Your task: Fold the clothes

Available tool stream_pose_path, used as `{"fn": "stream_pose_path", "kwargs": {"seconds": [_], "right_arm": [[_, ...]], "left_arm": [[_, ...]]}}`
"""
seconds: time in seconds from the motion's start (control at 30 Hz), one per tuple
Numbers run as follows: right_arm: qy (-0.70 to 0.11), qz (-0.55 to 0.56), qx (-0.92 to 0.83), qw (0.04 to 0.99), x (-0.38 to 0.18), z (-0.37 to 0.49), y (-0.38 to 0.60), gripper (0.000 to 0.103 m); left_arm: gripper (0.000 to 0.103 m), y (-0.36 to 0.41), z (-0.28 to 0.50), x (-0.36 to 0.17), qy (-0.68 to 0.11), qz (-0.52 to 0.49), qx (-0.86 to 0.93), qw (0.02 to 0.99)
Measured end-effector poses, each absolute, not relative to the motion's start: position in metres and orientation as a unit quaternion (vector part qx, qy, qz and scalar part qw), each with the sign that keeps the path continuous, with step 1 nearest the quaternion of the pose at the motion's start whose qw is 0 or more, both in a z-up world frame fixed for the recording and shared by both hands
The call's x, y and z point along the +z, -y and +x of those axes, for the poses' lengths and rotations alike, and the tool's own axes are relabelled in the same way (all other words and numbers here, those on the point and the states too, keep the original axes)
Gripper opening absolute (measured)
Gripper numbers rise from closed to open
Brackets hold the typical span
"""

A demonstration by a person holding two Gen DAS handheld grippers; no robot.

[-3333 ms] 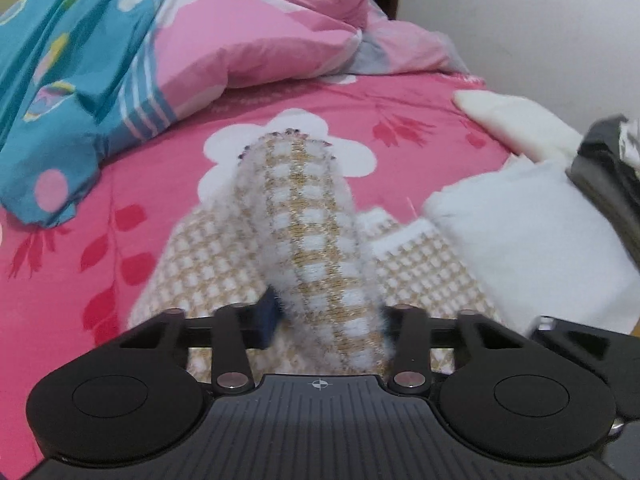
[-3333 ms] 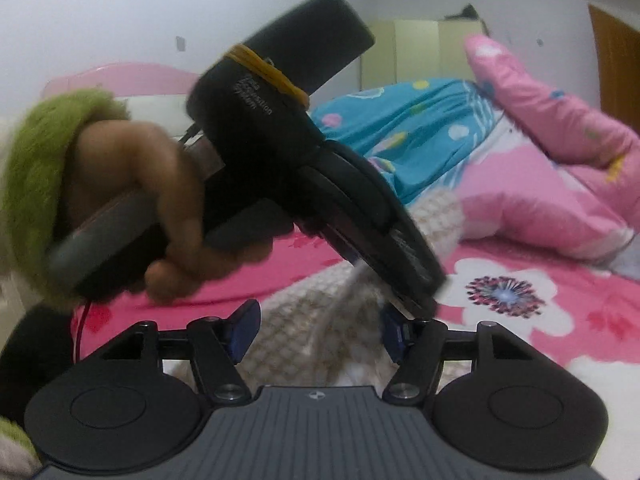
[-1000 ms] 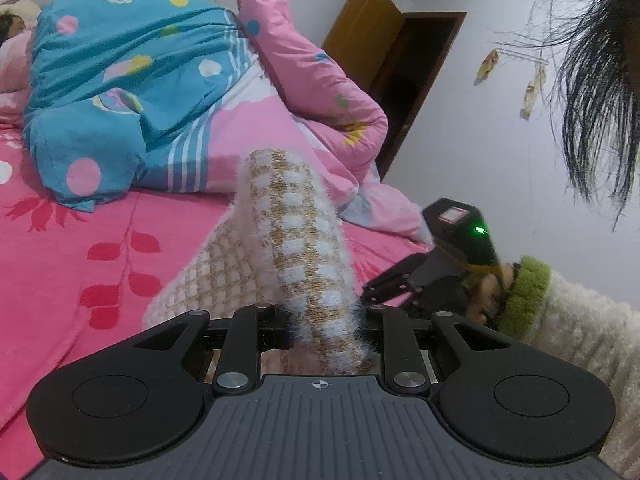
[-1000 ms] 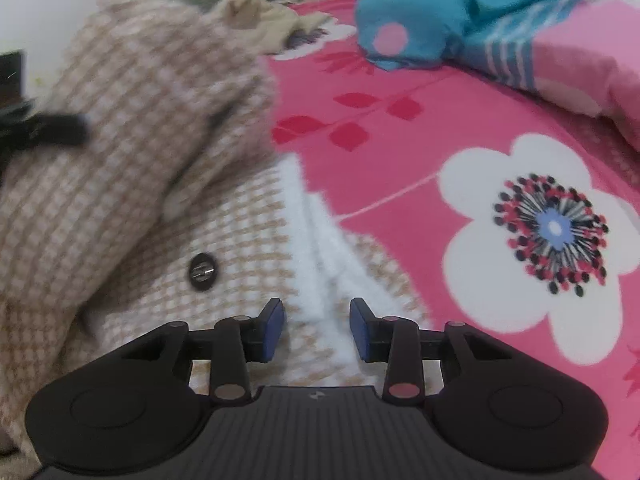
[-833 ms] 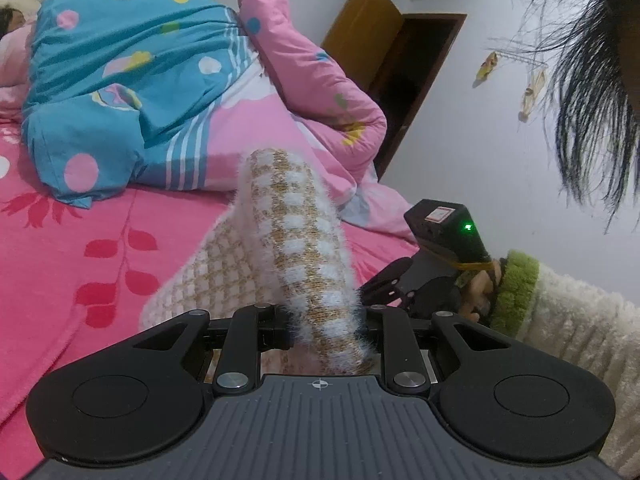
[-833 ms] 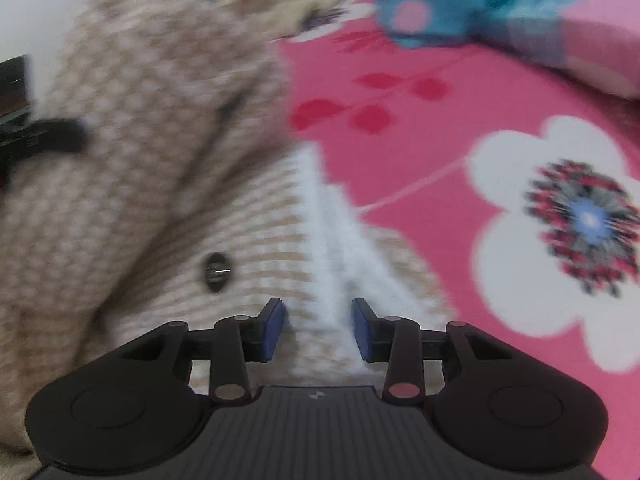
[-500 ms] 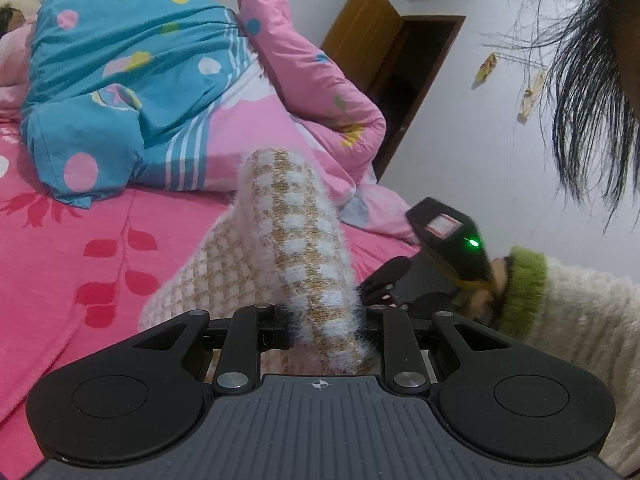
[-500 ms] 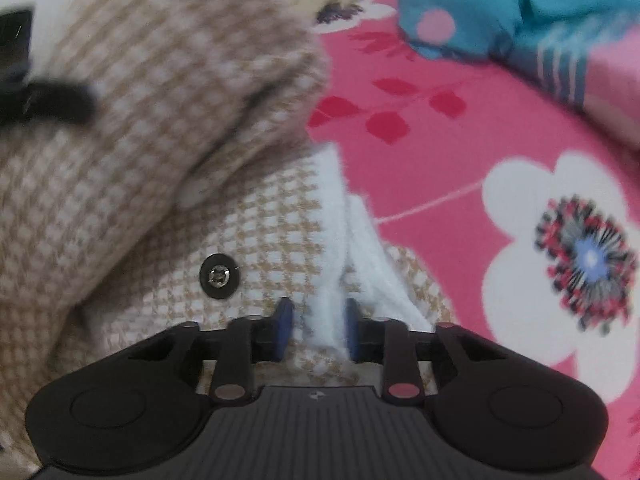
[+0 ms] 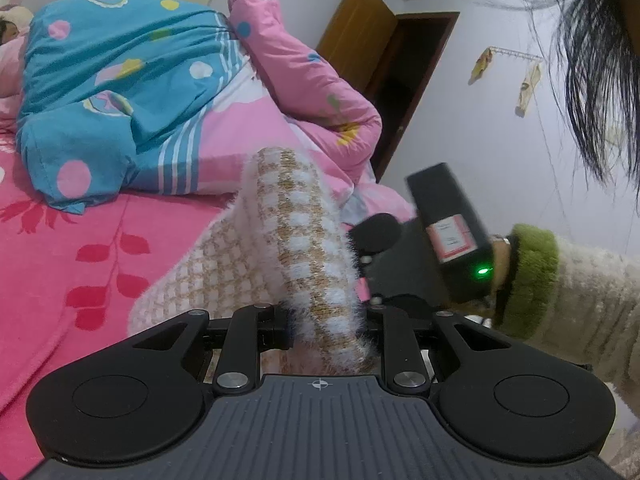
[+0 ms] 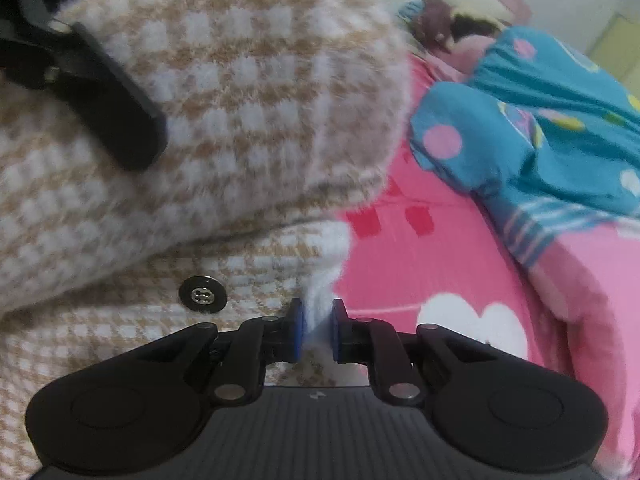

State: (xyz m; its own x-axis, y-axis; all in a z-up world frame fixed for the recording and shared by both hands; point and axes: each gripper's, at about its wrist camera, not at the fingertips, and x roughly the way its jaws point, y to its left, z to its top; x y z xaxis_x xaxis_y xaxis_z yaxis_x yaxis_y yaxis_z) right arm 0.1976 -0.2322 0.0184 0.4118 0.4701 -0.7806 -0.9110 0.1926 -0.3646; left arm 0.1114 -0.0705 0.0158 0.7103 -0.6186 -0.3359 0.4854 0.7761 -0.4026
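Note:
A fuzzy beige-and-white checked jacket (image 9: 304, 240) lies on the pink bedsheet (image 9: 60, 260). My left gripper (image 9: 324, 324) is shut on a bunched fold of it and holds that fold up off the bed. In the right wrist view the lifted fold (image 10: 248, 92) hangs over the flat part, with a left finger (image 10: 116, 96) clamped on it. My right gripper (image 10: 318, 330) points down at the jacket's white fuzzy edge (image 10: 322, 284); its jaws are closing and the blue pads squeeze that edge. A dark button (image 10: 203, 294) sits just left of them.
A blue spotted quilt (image 9: 112, 100) and a pink quilt (image 9: 304, 80) are heaped at the far side of the bed. A brown door (image 9: 360, 40) stands open behind. The person's dark hair (image 9: 592, 60) hangs at the upper right, with a green-cuffed sleeve (image 9: 532, 280) below.
The right gripper slid along the jacket, rolled, and its jaws narrowed onto the white edge. The left gripper kept still with the fold in it.

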Motion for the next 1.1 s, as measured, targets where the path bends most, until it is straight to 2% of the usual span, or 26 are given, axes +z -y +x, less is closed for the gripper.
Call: {"fn": "stream_pose_path", "kwargs": {"seconds": [0.1,0.17,0.23,0.37,0.43,0.5,0.67,0.77,0.8,0.83,0.97,1.1], "right_arm": [[-0.252,-0.396,0.485,0.738,-0.001,0.208,0.236,0.010],[-0.243,-0.354,0.487,0.761,-0.005,0.213,0.244,0.016],[-0.256,-0.284,0.464,0.799,0.006,0.223,0.264,0.042],[-0.250,-0.120,0.344,0.897,0.043,0.222,0.335,0.043],[-0.274,-0.039,0.290,0.916,0.053,0.209,0.370,0.043],[-0.306,0.030,0.254,0.917,0.053,0.193,0.397,0.043],[-0.412,0.139,0.243,0.867,0.007,0.159,0.414,0.043],[-0.432,0.156,0.242,0.855,-0.019,0.139,0.408,0.035],[-0.428,0.166,0.243,0.854,-0.023,0.135,0.407,0.014],[-0.422,0.177,0.246,0.854,-0.026,0.132,0.407,0.004],[-0.379,0.167,0.232,0.880,-0.012,0.117,0.407,0.003],[-0.379,0.157,0.218,0.886,-0.019,0.120,0.412,0.002]], "left_arm": [[0.021,0.081,0.115,0.008,-0.234,-0.139,-0.301,0.914],[0.021,0.085,0.117,0.004,-0.236,-0.142,-0.300,0.914],[0.021,0.087,0.119,0.001,-0.237,-0.146,-0.300,0.912],[0.021,0.093,0.118,-0.002,-0.232,-0.140,-0.296,0.916],[0.022,0.095,0.118,-0.003,-0.232,-0.140,-0.294,0.917],[0.022,0.098,0.118,-0.003,-0.231,-0.138,-0.291,0.918],[0.022,0.105,0.117,-0.004,-0.228,-0.129,-0.282,0.923],[0.022,0.112,0.117,-0.004,-0.229,-0.119,-0.278,0.925],[0.022,0.114,0.117,-0.004,-0.229,-0.115,-0.278,0.926],[0.022,0.117,0.117,-0.004,-0.229,-0.111,-0.277,0.926],[0.022,0.126,0.118,-0.003,-0.232,-0.101,-0.272,0.928],[0.022,0.139,0.122,-0.009,-0.235,-0.095,-0.270,0.929]]}}
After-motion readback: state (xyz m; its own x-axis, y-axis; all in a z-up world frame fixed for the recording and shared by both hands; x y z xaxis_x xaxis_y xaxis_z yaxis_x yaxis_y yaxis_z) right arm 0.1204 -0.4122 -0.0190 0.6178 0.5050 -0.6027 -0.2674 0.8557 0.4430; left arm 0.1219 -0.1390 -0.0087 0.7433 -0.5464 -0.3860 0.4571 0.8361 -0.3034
